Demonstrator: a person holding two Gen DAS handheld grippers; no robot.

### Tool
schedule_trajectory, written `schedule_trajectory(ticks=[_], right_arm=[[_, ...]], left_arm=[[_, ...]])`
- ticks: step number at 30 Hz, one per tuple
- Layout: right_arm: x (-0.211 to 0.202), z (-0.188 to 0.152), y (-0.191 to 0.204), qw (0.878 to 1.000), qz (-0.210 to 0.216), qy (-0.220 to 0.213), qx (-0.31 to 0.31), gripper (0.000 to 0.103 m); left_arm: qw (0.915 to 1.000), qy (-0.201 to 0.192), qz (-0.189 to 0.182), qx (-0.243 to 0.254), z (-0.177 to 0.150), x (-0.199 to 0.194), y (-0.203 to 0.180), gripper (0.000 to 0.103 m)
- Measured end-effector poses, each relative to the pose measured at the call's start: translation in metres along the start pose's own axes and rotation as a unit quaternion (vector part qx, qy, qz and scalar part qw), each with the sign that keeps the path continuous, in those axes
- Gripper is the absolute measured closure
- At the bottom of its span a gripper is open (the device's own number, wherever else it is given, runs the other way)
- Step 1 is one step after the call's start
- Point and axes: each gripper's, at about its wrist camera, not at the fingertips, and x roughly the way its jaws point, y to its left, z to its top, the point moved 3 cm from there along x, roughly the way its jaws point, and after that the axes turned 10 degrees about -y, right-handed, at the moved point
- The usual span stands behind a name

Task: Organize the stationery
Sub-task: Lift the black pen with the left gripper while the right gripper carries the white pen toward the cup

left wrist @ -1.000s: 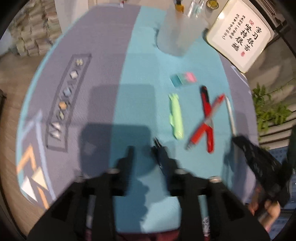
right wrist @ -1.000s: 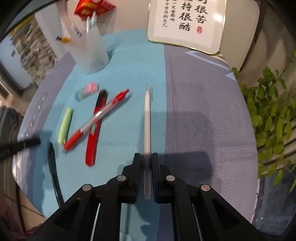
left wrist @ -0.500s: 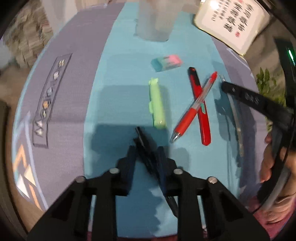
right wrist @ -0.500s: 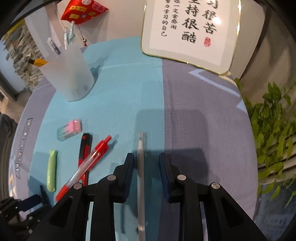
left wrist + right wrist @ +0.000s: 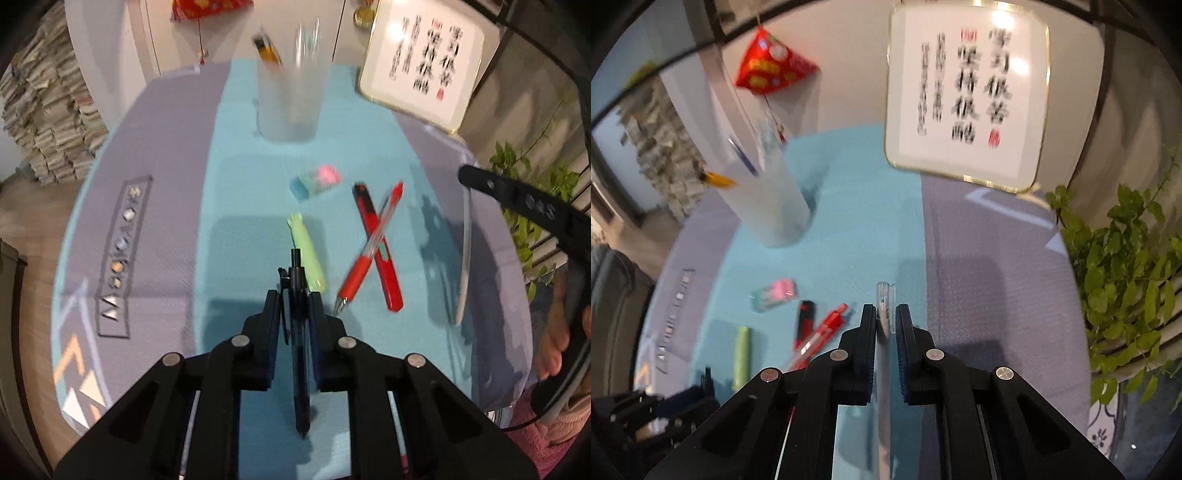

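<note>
Left wrist view, nearest first: the left gripper [image 5: 294, 310] has its jaws closing on a dark translucent ballpoint pen [image 5: 298, 354], which runs lengthwise between the pads with its tip pointing back toward the camera. Just beyond, on the teal strip of the round grey-and-teal tablecloth [image 5: 166, 155], lies a pale green highlighter [image 5: 307, 254]. To its right a red clear-barrelled gel pen [image 5: 369, 247] lies crossed over a red-and-black utility knife [image 5: 376, 247]. Farther on is a small pink-and-teal eraser [image 5: 314, 181], then a frosted plastic pen cup [image 5: 290, 103] with a few blurred pens standing in it. Beside the cup leans a gold-framed calligraphy sign [image 5: 421, 62].

At the right edge the right gripper [image 5: 466, 175] comes in from the side, a slim white pen [image 5: 463, 258] hanging from it; part of a hand [image 5: 557, 332] shows behind, cut off by the frame.

Right wrist view: the right gripper [image 5: 885, 325] is clamped on that white pen [image 5: 884, 369], whose clear cap pokes out past the pads. The gripper's body covers the lower ends of the red pen and the knife. The left gripper appears only as a dark blur at the bottom left corner. A leafy green plant [image 5: 1119, 295] fills the right side, and a red hanging ornament [image 5: 772, 66] is on the wall, motion-blurred.
</note>
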Motion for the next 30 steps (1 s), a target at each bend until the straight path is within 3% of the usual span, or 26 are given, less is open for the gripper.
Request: schedule_trajectory(ticks=[11, 22, 30], right_arm=[[-0.053, 0.018, 0.024, 0.996, 0.038, -0.078, -0.003, 0.092], [-0.065, 0.028, 0.041, 0.993, 0.052, -0.102, -0.009, 0.092], [-0.069, 0.037, 0.041, 0.992, 0.051, -0.113, -0.003, 0.092]], left_arm=[[0.9949, -0.100, 0.002, 0.009, 0.034, -0.033, 0.006, 0.090], [0.9848, -0.170, 0.014, 0.033, 0.063, -0.051, 0.010, 0.090], [0.9776, -0.206, 0.001, 0.044, 0.092, -0.060, 0.006, 0.090]])
